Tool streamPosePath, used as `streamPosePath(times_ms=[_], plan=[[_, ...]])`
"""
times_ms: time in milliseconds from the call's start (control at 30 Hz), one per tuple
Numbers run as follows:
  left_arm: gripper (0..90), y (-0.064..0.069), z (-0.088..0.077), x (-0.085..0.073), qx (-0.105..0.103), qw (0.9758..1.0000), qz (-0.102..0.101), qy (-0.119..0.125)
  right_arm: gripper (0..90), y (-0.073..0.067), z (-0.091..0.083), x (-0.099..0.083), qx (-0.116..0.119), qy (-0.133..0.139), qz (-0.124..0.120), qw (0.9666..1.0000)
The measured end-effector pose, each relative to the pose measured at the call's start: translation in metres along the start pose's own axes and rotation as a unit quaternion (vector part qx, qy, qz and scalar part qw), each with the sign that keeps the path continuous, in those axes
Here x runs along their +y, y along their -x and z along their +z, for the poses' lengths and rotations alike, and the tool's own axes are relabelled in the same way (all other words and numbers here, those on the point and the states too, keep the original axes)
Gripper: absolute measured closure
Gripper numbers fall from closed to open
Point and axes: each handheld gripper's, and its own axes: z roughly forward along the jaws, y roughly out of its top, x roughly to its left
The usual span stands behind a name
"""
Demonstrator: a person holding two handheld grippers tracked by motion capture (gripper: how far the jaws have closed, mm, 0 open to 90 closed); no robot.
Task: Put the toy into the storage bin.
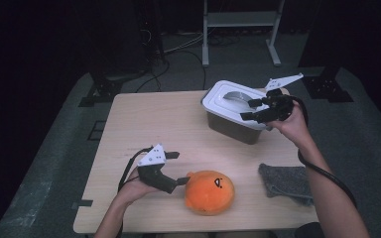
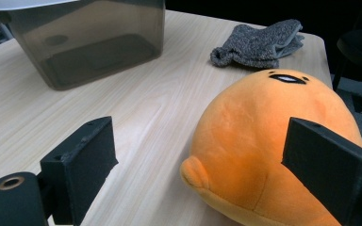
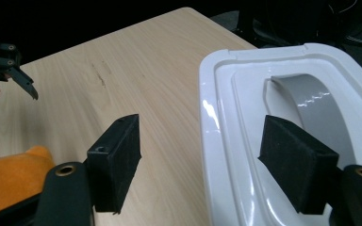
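1. Two grippers are being held over a light wooden table (image 1: 144, 124), one in each hand of a person.
2. The left gripper (image 1: 176, 168) is being held low at the near left of the table, with its jaws standing apart and nothing being pressed between them.
3. An orange plush toy (image 1: 209, 192) is lying on the table near the front edge, just beside the left gripper; in the left gripper view the toy (image 2: 264, 141) is seen partly between the two black pads, though it cannot be told whether the right-hand pad is touching it.
4. The right gripper (image 1: 252, 109) is being held above a translucent grey box (image 1: 233, 126) at the far right of the table, its jaws also standing apart and clamped on nothing.
5. A white lid (image 3: 245, 122) with a grey handle (image 3: 311, 108) is sitting on the box; in the right gripper view one pad is hanging over the handle and the other over the bare table beside the lid's edge.
6. A grey knitted cloth (image 1: 285, 182) is lying at the near right, well apart from the box and near the toy.
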Motion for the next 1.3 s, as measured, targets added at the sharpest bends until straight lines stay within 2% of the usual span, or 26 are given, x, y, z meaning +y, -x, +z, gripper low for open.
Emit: streamPosePath(times_ms=[400, 967, 1300], plan=[[9.3, -0.001, -0.001, 0.000, -0.002, 1.0000, 0.003, 0.000, 27.8, 0.014, 0.010, 0.013, -0.006, -0.004, -0.003, 1.0000], [9.3, -0.002, 0.000, -0.001, -0.005, 1.0000, -0.003, -0.001, 27.2, 0.039, 0.024, 0.018, -0.032, -0.014, 0.002, 0.9994], [9.3, -0.002, 0.001, -0.001, -0.008, 1.0000, -0.003, -0.001, 27.9, 0.050, 0.027, 0.017, -0.035, -0.010, 0.003, 0.9993]])
